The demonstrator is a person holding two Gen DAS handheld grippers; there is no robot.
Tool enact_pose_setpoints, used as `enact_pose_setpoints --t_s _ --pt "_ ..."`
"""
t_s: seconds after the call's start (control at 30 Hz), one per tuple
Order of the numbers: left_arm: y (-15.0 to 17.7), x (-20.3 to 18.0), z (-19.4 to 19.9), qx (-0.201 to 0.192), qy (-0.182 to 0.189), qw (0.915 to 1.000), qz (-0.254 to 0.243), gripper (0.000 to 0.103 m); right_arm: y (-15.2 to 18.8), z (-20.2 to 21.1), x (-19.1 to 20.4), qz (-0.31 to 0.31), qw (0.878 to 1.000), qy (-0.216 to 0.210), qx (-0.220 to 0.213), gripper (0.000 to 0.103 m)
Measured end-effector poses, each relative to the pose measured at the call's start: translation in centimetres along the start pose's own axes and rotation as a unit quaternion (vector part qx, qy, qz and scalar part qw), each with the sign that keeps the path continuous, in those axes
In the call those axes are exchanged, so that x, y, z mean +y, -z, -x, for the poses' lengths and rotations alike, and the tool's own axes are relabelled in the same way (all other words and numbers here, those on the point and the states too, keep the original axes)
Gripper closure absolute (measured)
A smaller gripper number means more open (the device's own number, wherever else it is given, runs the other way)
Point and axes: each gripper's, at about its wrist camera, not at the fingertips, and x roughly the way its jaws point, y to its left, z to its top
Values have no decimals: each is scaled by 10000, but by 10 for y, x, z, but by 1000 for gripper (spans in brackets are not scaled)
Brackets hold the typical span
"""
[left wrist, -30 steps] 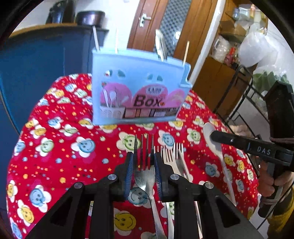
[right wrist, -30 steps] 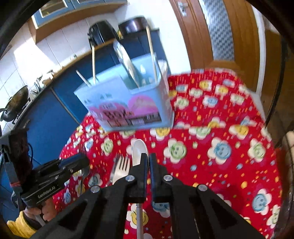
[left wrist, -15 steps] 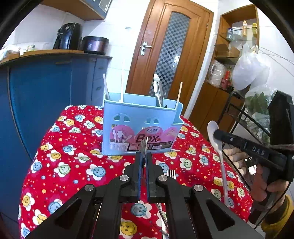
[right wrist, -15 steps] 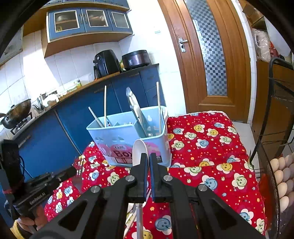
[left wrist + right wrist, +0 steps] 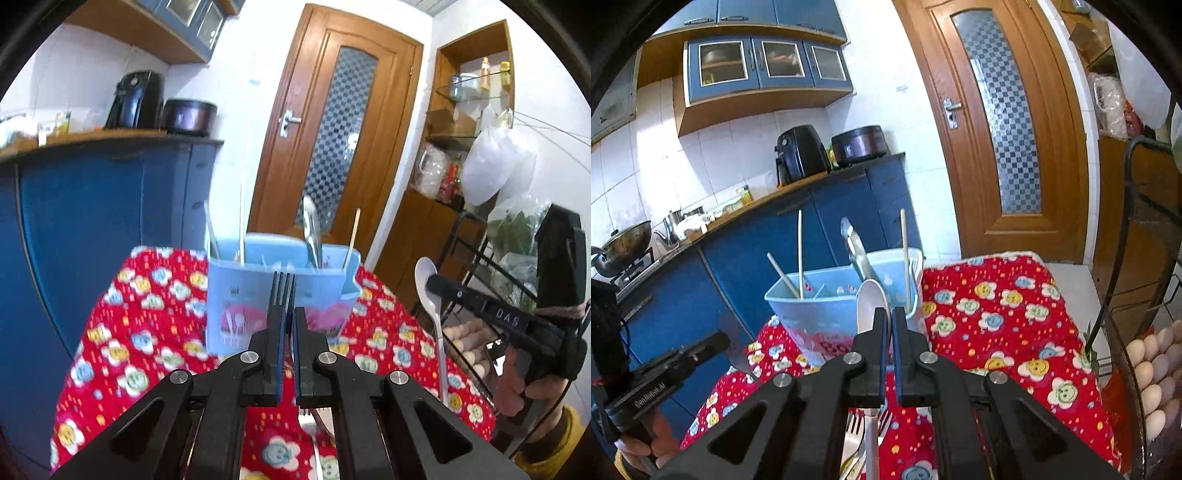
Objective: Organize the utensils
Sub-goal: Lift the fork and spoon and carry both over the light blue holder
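Black left gripper point(image 5: 288, 314) pinching fork point(image 5: 283, 286), tilted down

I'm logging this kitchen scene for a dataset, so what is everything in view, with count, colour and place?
fork: one, metal, held in the left gripper
spoon: one, white, held in the right gripper
forks: at least two, metal, lying on the tablecloth
box: one, light blue, on the table, holding chopsticks and tongs
chopsticks: several, pale, upright in the box
tongs: one, metal, in the box
tablecloth: one, red with flowers
air fryer: one, black, on the counter
cooker: one, dark, beside it
wok: one, on the stove
eggs: many, pale, in the rack on the right
door: one, brown
left gripper: black, shut
right gripper: black, shut
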Motion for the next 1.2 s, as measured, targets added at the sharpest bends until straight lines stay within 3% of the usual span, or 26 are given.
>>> enact_pose_setpoints --t_s 0.37,0.8,1.2 --pt "-60 -7 16 -472 -86 9985 -282 100 -13 -6 -1 -30 9999 27 -120 99" --pt "-144 0 25 -1165 -1041 9849 -748 100 -22 -17 -1 47 9997 62 -222 99" --pt "-138 14 -31 -964 -1484 9799 -921 100 -55 -38 8 145 9980 121 -606 99"
